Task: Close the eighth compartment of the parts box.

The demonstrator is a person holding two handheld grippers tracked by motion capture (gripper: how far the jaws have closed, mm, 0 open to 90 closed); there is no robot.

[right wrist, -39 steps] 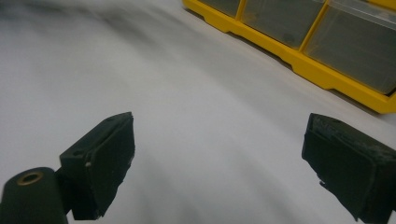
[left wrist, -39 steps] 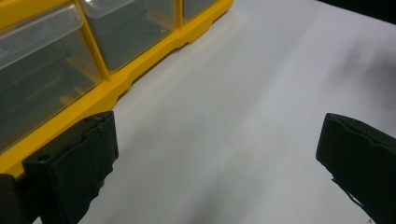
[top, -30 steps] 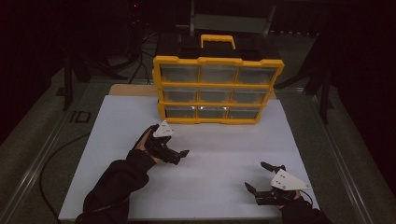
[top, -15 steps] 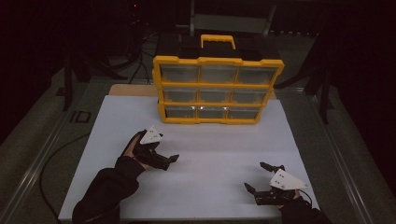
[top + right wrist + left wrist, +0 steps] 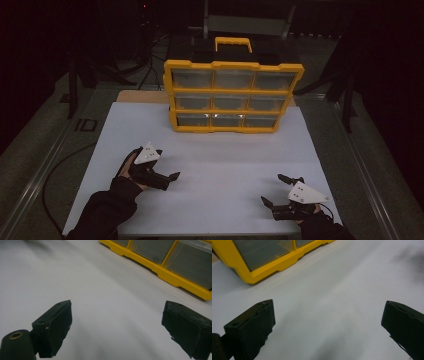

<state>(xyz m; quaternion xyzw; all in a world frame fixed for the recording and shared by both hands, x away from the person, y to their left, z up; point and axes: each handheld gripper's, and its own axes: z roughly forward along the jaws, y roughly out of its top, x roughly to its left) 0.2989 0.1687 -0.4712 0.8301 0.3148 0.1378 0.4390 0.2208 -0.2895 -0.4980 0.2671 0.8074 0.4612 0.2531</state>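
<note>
Scene: a yellow drawer cabinet (image 5: 233,95) stands at the 12 o'clock side of the white desk (image 5: 230,160), with a yellow handle (image 5: 233,43) on its black top.

Cabinet: it has three rows of three clear drawers, all of them look pushed in; what is inside I cannot tell.

Left gripper (image 5: 167,176): it is low over the desk at about 8 o'clock, well apart from the cabinet, and it points toward 3 o'clock.

Left fingers (image 5: 253,325): they stand wide open with only bare white desk between them; they hold nothing. In the left gripper view the bottom left corner of the cabinet is at 11 o'clock.

Right gripper (image 5: 280,192): it is near the front edge of the desk at about 5 o'clock, also well apart from the cabinet.

Right fingers (image 5: 53,325): they are wide open and empty. In the right gripper view the bottom row of drawers is at 1 o'clock.

Step in hand: I judge this is the approach, before any contact; both grippers are ready but no drawer is touched.

Next move: probably one gripper must travel toward 12 o'clock to the lowest drawer row (image 5: 226,120), come level with a drawer front, and close the fingers on its pull edge. The other gripper may need to steady the cabinet frame so that it does not slide on the desk.
</note>
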